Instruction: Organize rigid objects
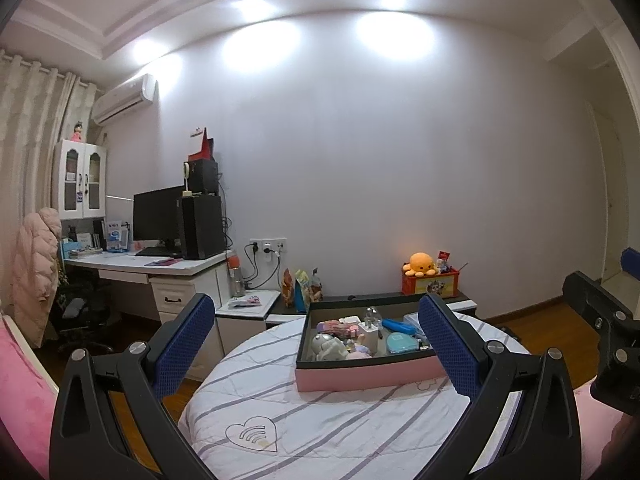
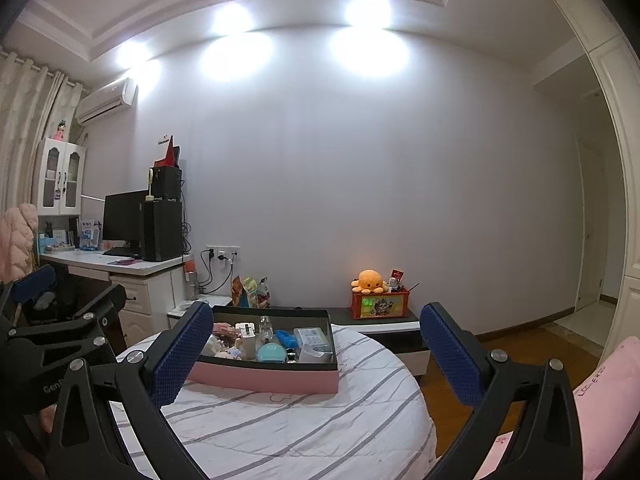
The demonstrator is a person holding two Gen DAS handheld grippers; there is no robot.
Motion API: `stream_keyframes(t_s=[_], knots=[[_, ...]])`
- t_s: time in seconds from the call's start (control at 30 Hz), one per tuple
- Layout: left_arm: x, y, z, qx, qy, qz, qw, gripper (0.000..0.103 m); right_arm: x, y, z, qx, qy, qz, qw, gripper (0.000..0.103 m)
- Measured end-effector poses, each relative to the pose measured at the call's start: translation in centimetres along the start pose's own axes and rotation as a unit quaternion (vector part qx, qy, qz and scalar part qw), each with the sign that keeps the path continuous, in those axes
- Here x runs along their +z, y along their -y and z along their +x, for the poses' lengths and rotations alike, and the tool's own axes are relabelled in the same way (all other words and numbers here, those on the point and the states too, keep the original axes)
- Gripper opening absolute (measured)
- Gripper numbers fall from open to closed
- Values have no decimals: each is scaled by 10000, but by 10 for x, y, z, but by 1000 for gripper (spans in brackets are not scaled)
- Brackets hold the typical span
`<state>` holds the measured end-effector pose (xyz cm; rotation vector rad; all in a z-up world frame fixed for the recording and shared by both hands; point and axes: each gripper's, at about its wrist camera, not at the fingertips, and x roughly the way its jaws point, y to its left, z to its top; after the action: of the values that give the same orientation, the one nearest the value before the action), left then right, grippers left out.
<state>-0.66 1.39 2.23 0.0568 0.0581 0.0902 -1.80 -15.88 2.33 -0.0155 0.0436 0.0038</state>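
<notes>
A pink box point(image 1: 368, 378) with a dark inner wall sits on a round table point(image 1: 320, 420) covered by a striped white cloth. It holds several small objects: a white charger point(image 1: 370, 332), a blue tube point(image 1: 396, 326), a teal round case point(image 1: 401, 342) and a grey toy point(image 1: 330, 346). The same box point(image 2: 264, 378) shows in the right wrist view. My left gripper point(image 1: 316, 344) stands open short of the box with nothing between its fingers. My right gripper point(image 2: 316, 354) is open too and holds nothing. Both point level at the box.
A low dark cabinet point(image 1: 460, 298) behind the table carries an orange box with a plush octopus point(image 1: 420, 264). Snack bags point(image 1: 304, 288) stand by the wall. A white desk point(image 1: 160, 268) with monitor and speakers is at the left. Pink cushions point(image 2: 600, 392) flank the table.
</notes>
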Motion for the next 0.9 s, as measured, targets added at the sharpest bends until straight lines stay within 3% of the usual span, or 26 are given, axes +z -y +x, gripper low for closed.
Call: stream_keyframes(t_s=[0.9], knots=[[-3,-5,6,30,-84,-18,10000,103,-1,0,9,10,-12,5,10000,103]])
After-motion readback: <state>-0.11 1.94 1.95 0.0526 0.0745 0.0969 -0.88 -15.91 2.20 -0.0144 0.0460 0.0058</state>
